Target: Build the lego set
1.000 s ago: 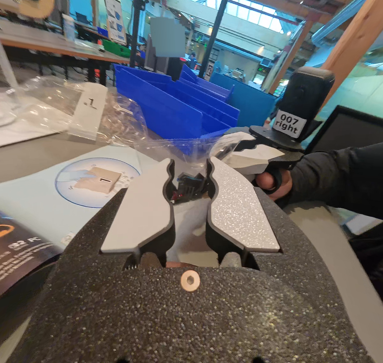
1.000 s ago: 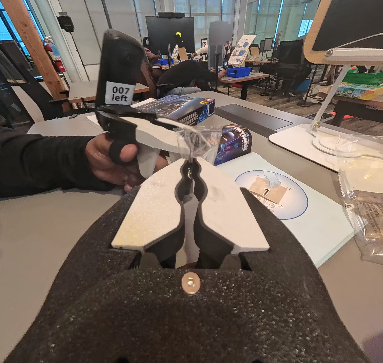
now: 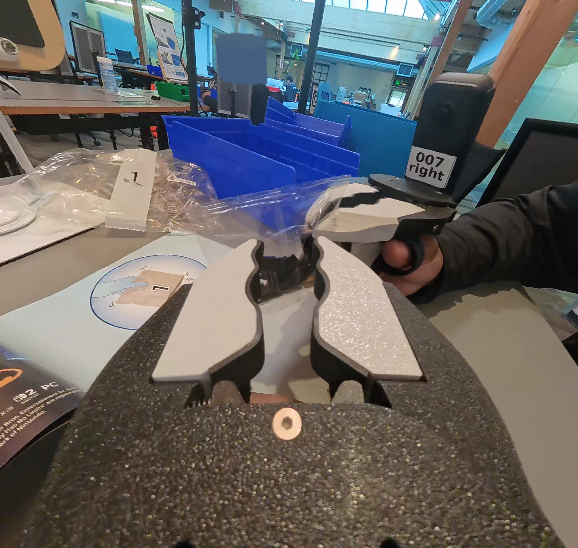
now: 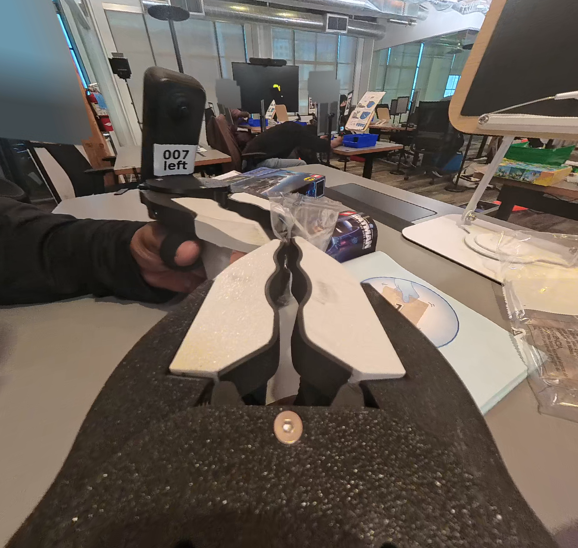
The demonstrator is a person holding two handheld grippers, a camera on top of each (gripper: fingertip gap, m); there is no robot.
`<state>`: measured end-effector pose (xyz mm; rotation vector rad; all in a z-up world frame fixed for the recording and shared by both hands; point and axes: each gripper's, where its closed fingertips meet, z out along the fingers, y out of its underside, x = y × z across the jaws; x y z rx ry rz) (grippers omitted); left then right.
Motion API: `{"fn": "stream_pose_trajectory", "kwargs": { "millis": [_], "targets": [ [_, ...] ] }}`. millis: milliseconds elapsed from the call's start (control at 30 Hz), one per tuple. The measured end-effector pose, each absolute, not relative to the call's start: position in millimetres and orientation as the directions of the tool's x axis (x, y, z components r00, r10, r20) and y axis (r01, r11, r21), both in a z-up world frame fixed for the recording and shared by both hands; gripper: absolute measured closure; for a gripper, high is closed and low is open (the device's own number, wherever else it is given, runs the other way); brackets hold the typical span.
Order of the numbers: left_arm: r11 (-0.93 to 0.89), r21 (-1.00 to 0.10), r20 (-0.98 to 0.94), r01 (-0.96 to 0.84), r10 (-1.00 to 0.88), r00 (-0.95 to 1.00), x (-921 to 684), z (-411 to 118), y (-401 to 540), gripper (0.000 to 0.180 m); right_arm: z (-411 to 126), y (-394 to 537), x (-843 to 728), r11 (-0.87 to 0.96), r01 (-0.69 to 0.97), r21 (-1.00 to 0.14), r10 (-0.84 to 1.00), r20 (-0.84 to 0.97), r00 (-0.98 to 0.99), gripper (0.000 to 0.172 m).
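A clear plastic bag with small dark pieces inside is held above the grey table between both grippers. My left gripper is shut on the bag's filled lower part, and the dark pieces fill the gap between its fingertips. My right gripper is shut on a corner of the bag's film. In the left wrist view the right gripper comes in from the right with film wrapped over its tips. In the right wrist view the left gripper comes in from the left.
Blue bins stand behind the bag. Another clear bag with a white strip and a light blue booklet lie at the left. A dark box, a dark round pack and a white stand base are on the table. The tips of both grippers are at nearly the same place. The dark round pack is about 15 centimetres from my left fingertips.
Both grippers keep their hold on the bag. The film between them looks stretched a little wider than before.
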<state>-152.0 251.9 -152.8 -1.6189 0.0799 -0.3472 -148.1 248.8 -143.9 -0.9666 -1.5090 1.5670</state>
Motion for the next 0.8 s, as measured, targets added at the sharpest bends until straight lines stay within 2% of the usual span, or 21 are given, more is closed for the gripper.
{"fn": "stream_pose_trajectory", "kwargs": {
  "millis": [333, 433, 600, 700, 800],
  "targets": [
    [-0.073, -0.99, 0.139, 0.123, -0.302, 0.943, -143, -151, 249, 0.179, -143, 245, -147, -0.04, -0.018, -0.999, 0.883, -0.027, -0.469, 0.171],
    [-0.058, -0.993, 0.116, 0.103, -0.302, 0.946, -143, -150, 248, 0.18, -142, 243, -145, -0.039, -0.026, -0.999, 0.874, -0.021, -0.486, 0.17],
    [0.02, -1.0, -0.001, 0.007, -0.339, 0.941, -140, -144, 241, 0.18, -138, 236, -137, -0.01, -0.061, -0.998, 0.815, 0.027, -0.579, 0.148],
    [0.106, -0.994, -0.077, -0.037, -0.401, 0.913, -134, -137, 231, 0.18, -130, 239, -132, -0.076, -0.065, -0.995, 0.766, -0.017, -0.642, 0.137],
    [0.16, -0.985, -0.138, -0.07, -0.461, 0.876, -126, -135, 222, 0.18, -126, 241, -128, -0.159, -0.034, -0.987, 0.711, -0.09, -0.697, 0.134]
  ]
}}
